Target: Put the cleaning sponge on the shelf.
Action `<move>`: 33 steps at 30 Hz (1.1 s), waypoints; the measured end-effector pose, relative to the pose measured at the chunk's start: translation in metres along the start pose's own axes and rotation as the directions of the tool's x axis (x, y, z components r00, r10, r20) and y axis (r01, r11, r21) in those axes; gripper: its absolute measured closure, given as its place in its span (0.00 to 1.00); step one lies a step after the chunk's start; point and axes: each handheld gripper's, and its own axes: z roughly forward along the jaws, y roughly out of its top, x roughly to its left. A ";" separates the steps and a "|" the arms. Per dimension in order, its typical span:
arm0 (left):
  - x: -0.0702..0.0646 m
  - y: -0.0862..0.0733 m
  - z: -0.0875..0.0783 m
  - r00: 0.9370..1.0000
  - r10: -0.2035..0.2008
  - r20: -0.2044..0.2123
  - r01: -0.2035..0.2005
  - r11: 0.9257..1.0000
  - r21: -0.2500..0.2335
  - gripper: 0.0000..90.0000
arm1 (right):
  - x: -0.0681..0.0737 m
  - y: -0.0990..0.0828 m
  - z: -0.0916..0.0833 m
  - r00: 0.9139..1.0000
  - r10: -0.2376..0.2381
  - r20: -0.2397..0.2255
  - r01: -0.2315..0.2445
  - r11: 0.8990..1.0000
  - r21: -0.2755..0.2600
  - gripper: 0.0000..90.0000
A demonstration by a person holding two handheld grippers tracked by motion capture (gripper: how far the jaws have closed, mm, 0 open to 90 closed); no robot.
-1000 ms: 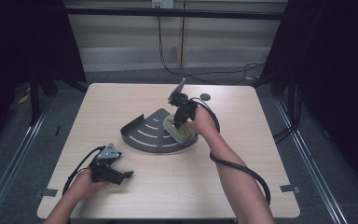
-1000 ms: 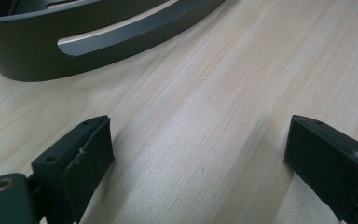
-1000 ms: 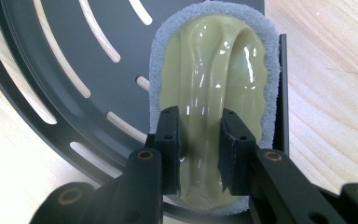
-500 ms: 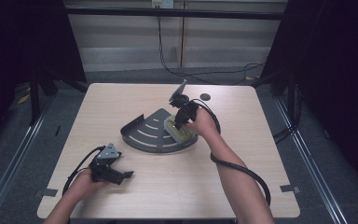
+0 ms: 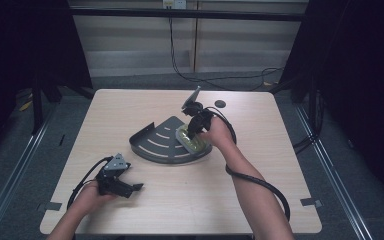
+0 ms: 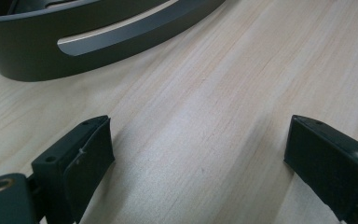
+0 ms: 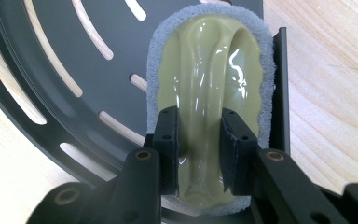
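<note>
Right gripper (image 7: 199, 140) points down over the dark slotted corner rack (image 5: 155, 145), jaws clamped on the raised ridge handle of the olive scrubber (image 7: 209, 79). The scrubber has a grey foam base and lies flat inside the rack, against its straight wall on the right side in the high view. The rack sits mid-counter (image 5: 130, 107). Left gripper (image 6: 198, 158) rests low on the counter at the near-left corner, well apart from the rack, jaws wide open with nothing between them, just bare wood; the rack's curved wall shows ahead in the left gripper view. A small dark disc (image 5: 220, 103) lies on the counter behind the right hand (image 5: 217, 134).
</note>
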 end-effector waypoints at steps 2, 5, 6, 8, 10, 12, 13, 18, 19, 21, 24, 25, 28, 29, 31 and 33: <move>0.000 0.000 0.000 1.000 0.000 -0.001 0.000 1.000 0.001 0.08 | 0.000 0.001 0.000 1.000 -0.003 0.001 0.003 1.000 0.000 0.79; 0.000 0.000 0.000 1.000 0.000 -0.001 0.000 1.000 0.000 0.08 | 0.001 0.001 0.001 1.000 -0.002 0.003 0.002 1.000 0.001 0.79; 0.000 0.000 0.000 1.000 0.000 -0.001 0.000 1.000 -0.001 0.08 | 0.001 0.001 0.001 1.000 -0.001 0.003 0.001 1.000 0.000 0.79; 0.000 0.000 0.000 1.000 0.000 -0.001 0.000 1.000 -0.001 0.08 | 0.000 0.001 0.002 1.000 0.001 0.006 -0.001 1.000 0.004 0.78; 0.000 0.000 0.000 1.000 0.000 -0.001 0.000 1.000 0.000 0.08 | 0.000 0.001 0.003 1.000 0.003 0.006 -0.003 1.000 0.004 0.78; 0.000 0.000 0.000 1.000 0.000 -0.001 0.000 1.000 0.000 0.08 | -0.001 0.001 0.003 1.000 0.006 0.007 -0.006 1.000 0.004 0.78; 0.000 0.000 0.000 1.000 0.000 -0.001 0.000 1.000 0.000 0.08 | -0.001 0.001 0.003 1.000 0.008 0.005 -0.008 1.000 0.001 0.78; 0.000 0.000 0.000 1.000 0.000 -0.001 0.000 1.000 0.000 0.08 | -0.001 0.000 0.004 1.000 0.006 0.007 -0.006 1.000 0.007 0.76; 0.000 0.000 0.000 1.000 0.000 -0.001 0.000 1.000 0.000 0.08 | -0.001 0.000 0.004 1.000 0.008 0.007 -0.008 1.000 0.007 0.75; 0.000 0.000 0.000 1.000 0.000 -0.001 0.000 1.000 0.000 0.08 | -0.001 0.000 0.004 1.000 0.008 0.008 -0.008 1.000 0.009 0.74; 0.000 0.000 0.000 1.000 0.000 -0.001 0.000 1.000 0.000 0.08 | -0.001 0.000 0.005 1.000 0.008 0.011 -0.008 1.000 0.010 0.73; 0.000 0.000 0.000 1.000 0.000 -0.001 0.000 1.000 0.000 0.08 | 0.000 0.000 0.004 1.000 0.002 0.012 -0.002 1.000 0.007 0.71; 0.000 0.000 0.000 1.000 0.000 -0.001 0.000 1.000 0.000 0.08 | 0.001 0.001 0.003 1.000 -0.004 0.014 0.004 1.000 0.004 0.69; 0.000 0.000 0.000 1.000 0.000 -0.001 0.000 1.000 0.000 0.08 | 0.001 0.001 0.002 1.000 -0.005 0.019 0.005 1.000 0.001 0.68; 0.000 0.000 0.000 1.000 0.000 -0.001 0.000 1.000 0.000 0.08 | 0.002 0.001 0.001 1.000 -0.014 0.022 0.014 1.000 -0.002 0.64; 0.000 0.000 0.000 1.000 0.000 -0.001 0.000 1.000 0.000 0.08 | 0.003 0.002 -0.002 0.999 -0.013 0.031 0.014 1.000 -0.013 0.57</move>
